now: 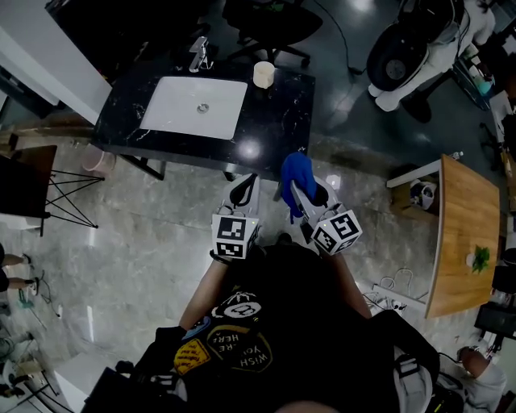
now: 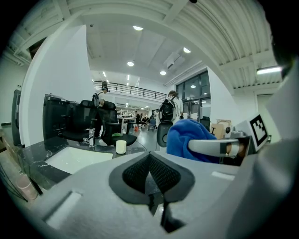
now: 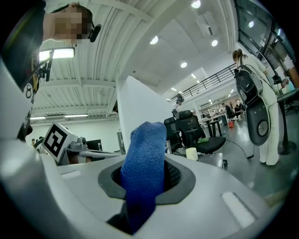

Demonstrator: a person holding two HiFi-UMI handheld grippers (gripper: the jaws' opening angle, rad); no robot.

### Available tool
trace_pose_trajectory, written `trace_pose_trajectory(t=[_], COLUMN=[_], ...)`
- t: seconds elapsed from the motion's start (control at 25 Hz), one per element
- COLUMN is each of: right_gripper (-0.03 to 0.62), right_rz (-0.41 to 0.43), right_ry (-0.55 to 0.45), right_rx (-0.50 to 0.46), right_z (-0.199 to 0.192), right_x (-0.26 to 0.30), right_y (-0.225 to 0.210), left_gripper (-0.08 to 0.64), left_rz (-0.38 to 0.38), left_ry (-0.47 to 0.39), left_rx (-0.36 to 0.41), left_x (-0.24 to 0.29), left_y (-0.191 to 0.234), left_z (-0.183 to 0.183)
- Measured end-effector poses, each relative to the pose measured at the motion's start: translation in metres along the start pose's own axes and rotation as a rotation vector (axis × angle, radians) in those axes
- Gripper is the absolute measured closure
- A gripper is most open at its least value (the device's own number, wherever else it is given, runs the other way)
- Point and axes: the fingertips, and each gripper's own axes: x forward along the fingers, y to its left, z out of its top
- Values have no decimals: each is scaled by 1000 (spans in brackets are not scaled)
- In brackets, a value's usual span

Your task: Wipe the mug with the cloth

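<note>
A cream mug (image 1: 264, 74) stands near the far right edge of the black marble counter (image 1: 278, 113); it also shows small in the left gripper view as the mug (image 2: 121, 146) and in the right gripper view as the mug (image 3: 191, 153). Both grippers are held close to my body, short of the counter. My right gripper (image 1: 302, 192) is shut on a blue cloth (image 1: 296, 173), which sticks up between its jaws as the cloth (image 3: 145, 154). My left gripper (image 1: 244, 192) is shut with nothing in it, its black pads (image 2: 161, 172) meeting in a point.
A white sink basin (image 1: 195, 106) with a faucet (image 1: 199, 55) takes up the counter's left half. Behind the counter is an office chair (image 1: 266, 24). A wooden table (image 1: 466, 234) stands at the right and a white machine (image 1: 407, 52) at the far right. People stand in the background.
</note>
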Motion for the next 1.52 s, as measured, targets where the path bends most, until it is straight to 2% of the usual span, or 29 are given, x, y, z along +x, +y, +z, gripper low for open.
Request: trace_pose_trajectory(t=[0.32, 0.6, 0.76, 1.0, 1.36, 1.52], right_gripper=[501, 500, 501, 500, 501, 502], right_rz=[-26, -48, -52, -39, 31, 19], right_ry=[7, 44, 41, 35, 154, 173], right_rx=[24, 43, 56, 65, 77, 91], right_z=[-12, -20, -16, -9, -33, -41], right_x=[8, 23, 43, 97, 203, 258], right_y=[9, -14, -50, -129, -239, -273], left_gripper=[555, 555, 555, 555, 555, 555], left_rz=[-29, -38, -27, -7, 56, 55], left_ry=[24, 43, 49, 52, 138, 151], left_rx=[-21, -38, -36, -13, 10, -30], left_x=[-6, 19, 56, 145, 270, 321], left_y=[12, 19, 30, 68, 131, 172], left_z=[-18, -20, -8, 11, 24, 19])
